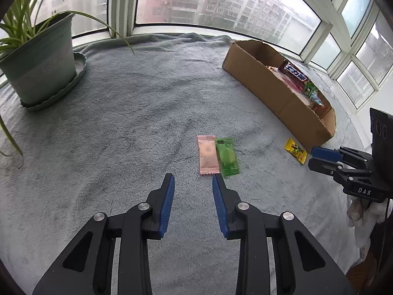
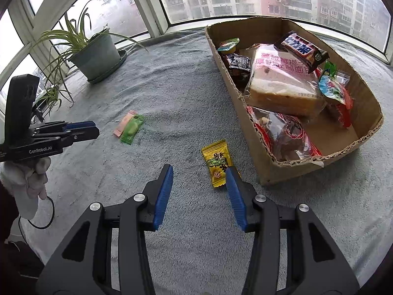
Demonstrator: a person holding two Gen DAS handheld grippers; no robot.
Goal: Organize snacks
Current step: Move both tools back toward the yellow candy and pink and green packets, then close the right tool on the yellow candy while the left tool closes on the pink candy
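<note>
Pickup step, judged: with three sweets lying left of the box point(image 2: 267, 169), both the left gripper point(image 1: 193, 179) and right gripper point(image 2: 199, 172) hang released and empty, the right beside the yellow sweet point(image 2: 217, 162), the left just short of the pink sweet point(image 1: 207, 154) and green sweet point(image 1: 227, 157); each must next straddle its sweet.

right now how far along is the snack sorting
Mostly done: the cardboard box already holds bread, a chocolate bar and other packets. Nothing is in hand; the left gripper and right gripper are both empty. Three remain on the blanket: the pink packet and green packet touching side by side, and the yellow candy.
</note>
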